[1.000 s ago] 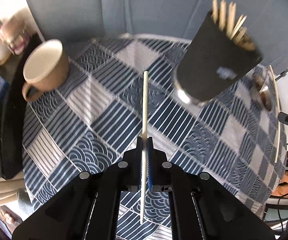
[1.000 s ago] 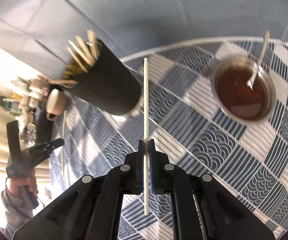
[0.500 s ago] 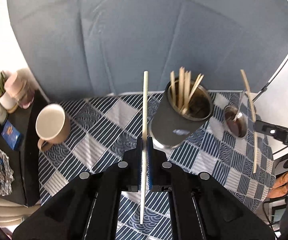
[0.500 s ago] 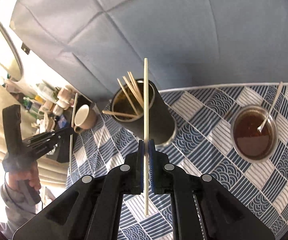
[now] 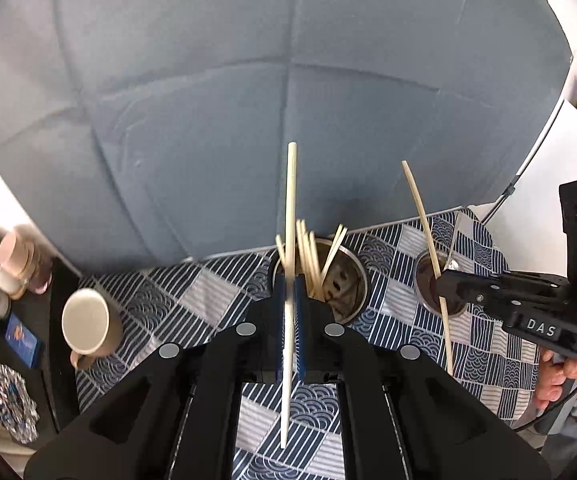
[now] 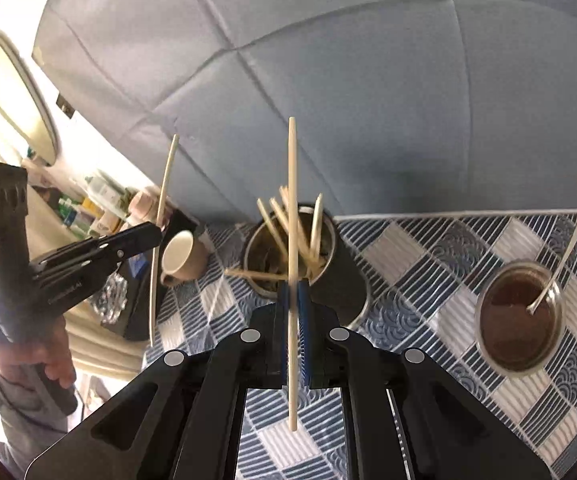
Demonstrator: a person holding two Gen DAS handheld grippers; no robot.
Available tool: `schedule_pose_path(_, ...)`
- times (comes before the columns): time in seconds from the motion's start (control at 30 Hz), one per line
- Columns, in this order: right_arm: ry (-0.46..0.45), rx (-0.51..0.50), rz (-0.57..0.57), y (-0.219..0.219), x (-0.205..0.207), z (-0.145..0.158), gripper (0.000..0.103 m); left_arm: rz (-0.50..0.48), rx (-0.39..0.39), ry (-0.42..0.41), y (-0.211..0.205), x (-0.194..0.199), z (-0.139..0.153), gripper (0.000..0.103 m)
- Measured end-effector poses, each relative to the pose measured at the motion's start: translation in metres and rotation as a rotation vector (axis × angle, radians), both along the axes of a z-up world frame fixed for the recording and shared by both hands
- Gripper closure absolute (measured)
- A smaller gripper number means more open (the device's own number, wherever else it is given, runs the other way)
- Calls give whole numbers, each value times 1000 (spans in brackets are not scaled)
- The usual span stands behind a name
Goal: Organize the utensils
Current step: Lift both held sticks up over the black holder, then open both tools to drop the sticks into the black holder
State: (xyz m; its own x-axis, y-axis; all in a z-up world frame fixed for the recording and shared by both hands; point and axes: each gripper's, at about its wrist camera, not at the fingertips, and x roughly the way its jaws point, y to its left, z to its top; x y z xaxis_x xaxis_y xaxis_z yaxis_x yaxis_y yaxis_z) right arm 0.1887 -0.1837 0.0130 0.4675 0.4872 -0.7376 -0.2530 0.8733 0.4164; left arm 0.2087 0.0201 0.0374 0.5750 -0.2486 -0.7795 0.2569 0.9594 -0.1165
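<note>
The left gripper point(image 5: 288, 280) pinches one pale chopstick point(image 5: 289, 240) upright between its blue pads, and the right gripper point(image 6: 293, 286) clamps a second chopstick point(image 6: 292, 220) the same way. Just beyond both stands a dark steel cup point(image 6: 340, 280) bristling with more chopsticks point(image 5: 312, 256) on the blue patterned tablecloth point(image 5: 208, 292). Farther off sit a tan mug point(image 5: 88, 322) and a bowl of brown sauce point(image 6: 518, 320).

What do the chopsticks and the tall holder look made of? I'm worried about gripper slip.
Chopstick: pale, matte, tapered, likely bamboo or wood; plastic is possible. Holder: matte black outside, with a shiny grey rim and reflective inside, so probably coated stainless steel.
</note>
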Motion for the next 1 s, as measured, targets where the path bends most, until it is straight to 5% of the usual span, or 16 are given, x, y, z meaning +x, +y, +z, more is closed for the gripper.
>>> schedule_pose_path(0.47,-124,100,9,6,49,5,98,-91,-56,-80,-29,40,5,98)
schedule_pose_path(1.0,-215,159,53,27,79,-36,98,-140,-134,-100,-28,86,-40,98)
